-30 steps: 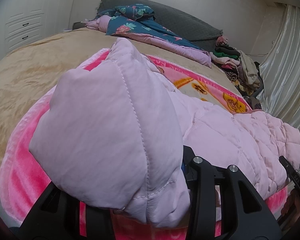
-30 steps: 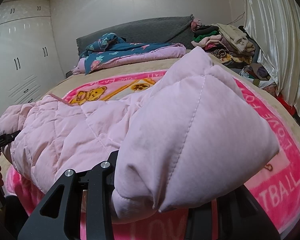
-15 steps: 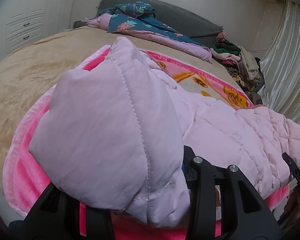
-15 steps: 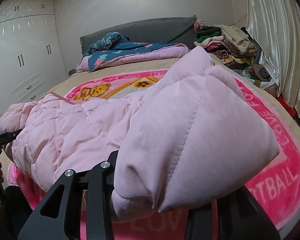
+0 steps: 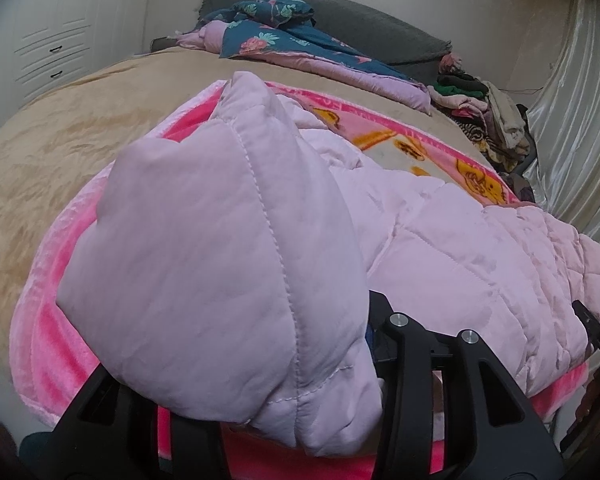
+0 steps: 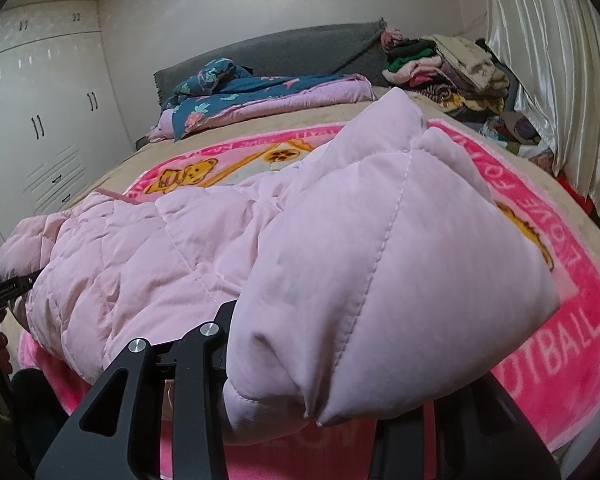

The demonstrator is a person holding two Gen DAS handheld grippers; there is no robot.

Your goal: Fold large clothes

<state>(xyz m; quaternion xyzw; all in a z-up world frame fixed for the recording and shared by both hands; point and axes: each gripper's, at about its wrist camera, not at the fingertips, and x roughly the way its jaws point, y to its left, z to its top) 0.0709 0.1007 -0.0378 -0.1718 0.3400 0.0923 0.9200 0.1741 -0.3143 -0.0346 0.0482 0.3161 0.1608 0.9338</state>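
Observation:
A pale pink quilted jacket [image 5: 440, 248] lies across a bright pink teddy-bear blanket [image 5: 44, 340] on the bed. My left gripper [image 5: 252, 380] grips one puffy corner, which bulges over and hides the fingertips; its jaws are opening with the fabric still between them. In the right wrist view my right gripper [image 6: 340, 360] is shut on the opposite corner of the jacket [image 6: 140, 248], which also covers its tips. Each view catches the other gripper at its edge, the right gripper [image 5: 596, 336] and the left gripper [image 6: 4, 292].
The tan bedspread [image 5: 60, 152] spreads out on the left. A blue floral quilt [image 5: 292, 40] lies by the grey headboard [image 5: 380, 28]. A heap of clothes [image 5: 488, 108] sits at the far right near a shiny curtain [image 5: 572, 120]. White wardrobes [image 5: 60, 32] line the left wall.
The left gripper has shifted slightly back and down with its jacket corner, so more of the blanket's near edge shows. The right gripper and its corner have stayed put.

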